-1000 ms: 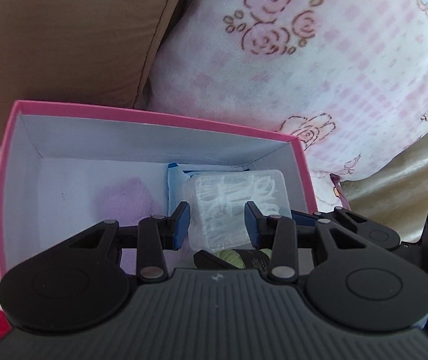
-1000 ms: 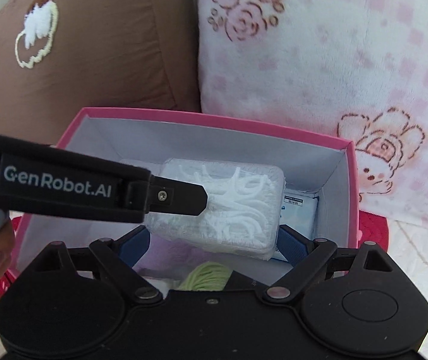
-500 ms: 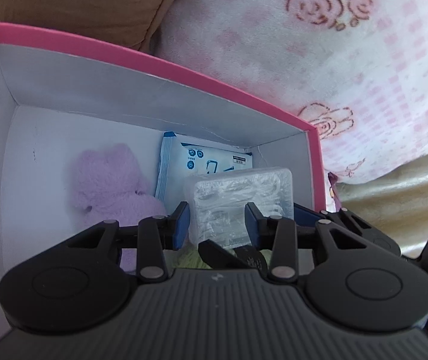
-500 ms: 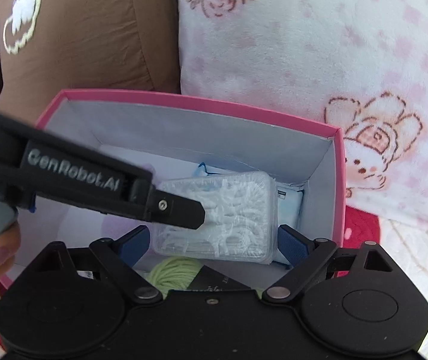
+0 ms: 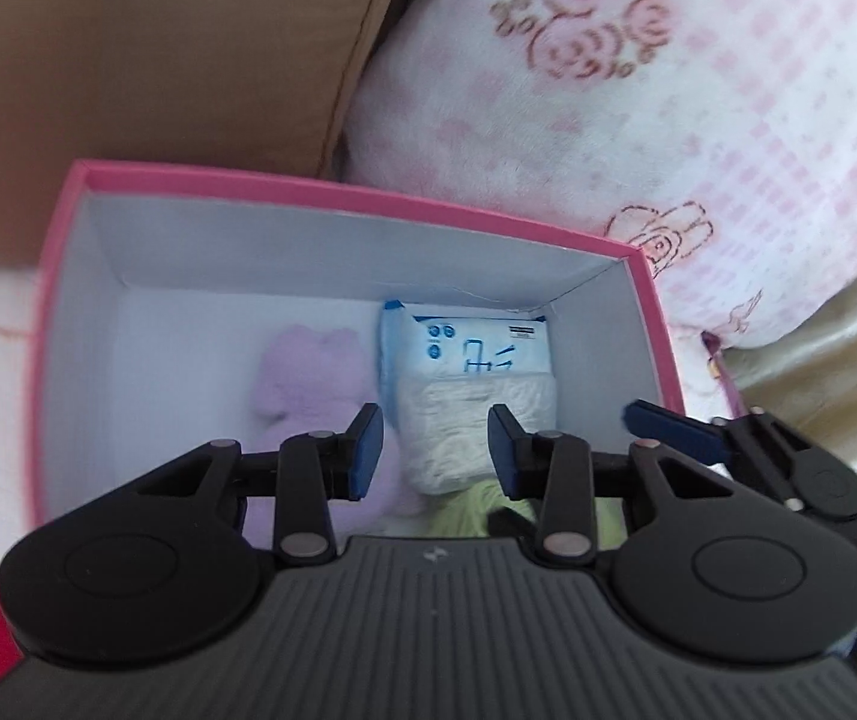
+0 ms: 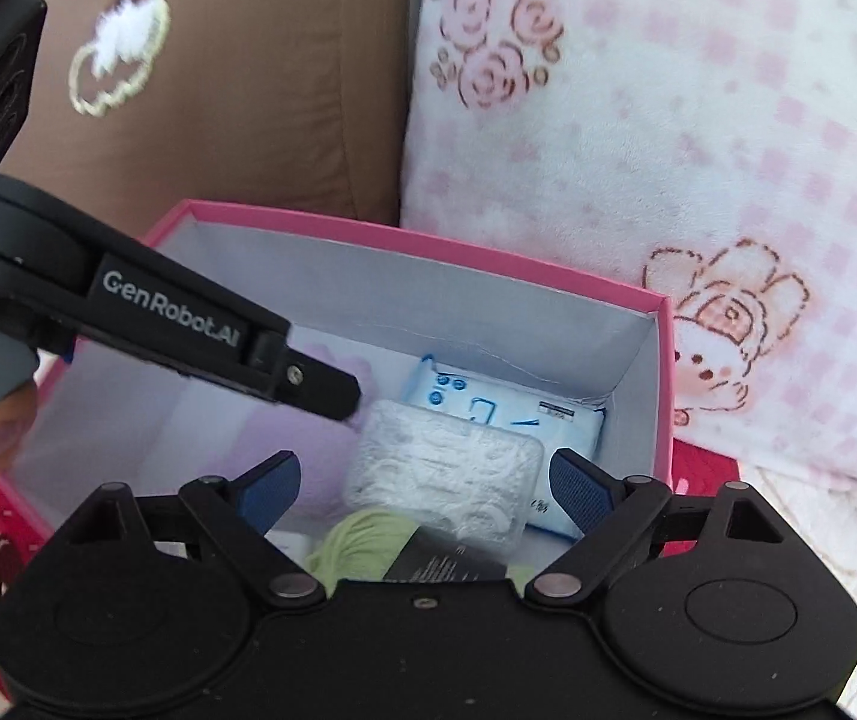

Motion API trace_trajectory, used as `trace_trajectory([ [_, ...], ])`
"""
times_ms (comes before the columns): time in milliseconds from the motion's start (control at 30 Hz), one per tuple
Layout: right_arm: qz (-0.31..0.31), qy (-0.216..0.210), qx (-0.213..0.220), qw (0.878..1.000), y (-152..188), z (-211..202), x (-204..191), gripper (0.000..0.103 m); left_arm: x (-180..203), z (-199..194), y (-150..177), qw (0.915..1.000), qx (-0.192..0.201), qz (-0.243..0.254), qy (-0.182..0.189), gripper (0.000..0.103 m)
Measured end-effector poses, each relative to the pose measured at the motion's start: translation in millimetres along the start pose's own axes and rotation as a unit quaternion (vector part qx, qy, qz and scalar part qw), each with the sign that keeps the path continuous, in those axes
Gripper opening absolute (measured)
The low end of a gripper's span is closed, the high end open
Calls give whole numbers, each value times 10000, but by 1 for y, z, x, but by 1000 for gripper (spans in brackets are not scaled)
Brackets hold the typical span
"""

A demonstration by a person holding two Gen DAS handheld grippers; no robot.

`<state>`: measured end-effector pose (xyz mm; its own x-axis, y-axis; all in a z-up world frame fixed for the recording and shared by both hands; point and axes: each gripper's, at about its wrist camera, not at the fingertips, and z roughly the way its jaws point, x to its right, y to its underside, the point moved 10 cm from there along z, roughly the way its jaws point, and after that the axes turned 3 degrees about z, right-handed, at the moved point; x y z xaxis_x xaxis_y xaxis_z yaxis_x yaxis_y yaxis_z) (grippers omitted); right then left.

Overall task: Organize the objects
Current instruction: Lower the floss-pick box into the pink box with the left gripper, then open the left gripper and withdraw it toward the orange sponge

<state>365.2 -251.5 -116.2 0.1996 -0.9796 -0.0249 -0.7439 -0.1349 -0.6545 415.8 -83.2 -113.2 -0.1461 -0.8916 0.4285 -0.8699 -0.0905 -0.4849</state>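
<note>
A pink box (image 5: 368,195) (image 6: 404,237) with white inside stands open below both grippers. In it lie a clear case of white floss picks (image 5: 470,432) (image 6: 446,474), a blue-and-white wipes pack (image 5: 464,348) (image 6: 506,408), a lilac plush (image 5: 308,384) (image 6: 284,438) and green yarn (image 6: 362,540). The case rests on the wipes pack and yarn, free of both grippers. My left gripper (image 5: 434,450) is open above the case. My right gripper (image 6: 422,480) is open wide around it, not touching.
A brown cushion (image 6: 236,90) and a pink-and-white plush pillow (image 6: 698,150) stand right behind the box. Red and white patterned bedding (image 6: 704,462) lies around the box. The left gripper's arm (image 6: 176,318) crosses the box in the right wrist view.
The floss pick case, held between my right gripper's fingers a second ago, now lies in the box. The right gripper has opened wider and both grippers have lifted back.
</note>
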Motion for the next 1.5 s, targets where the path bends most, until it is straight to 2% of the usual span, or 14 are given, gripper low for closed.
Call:
trace_trajectory([
  [267,402,-241,372,9982,-3,-43,-12,92,5,-49,18,9998,54,198,-57,36],
  [433,449,-245,501,9974,1,-71,-23,92,5,-81,39,9994,35,306,-147,36],
  [567,459,-204,570,9971,9,-90,-29,92,-3,-107,58,9994,62,247,-253,36],
  [700,912,-204,748,9928,27,-109,-29,92,-10,-133,89,9987,-146,375,-328,36],
  [900,1105,-153,846,9902,45,-142,-48,92,-24,-169,116,9985,-102,486,-235,36],
  [1133,937,73,799,9924,60,-175,-69,92,-35,-206,133,9980,-116,579,-215,36],
  [1500,690,-86,684,9952,72,-197,-112,92,-51,-235,159,9969,-96,758,-212,38],
])
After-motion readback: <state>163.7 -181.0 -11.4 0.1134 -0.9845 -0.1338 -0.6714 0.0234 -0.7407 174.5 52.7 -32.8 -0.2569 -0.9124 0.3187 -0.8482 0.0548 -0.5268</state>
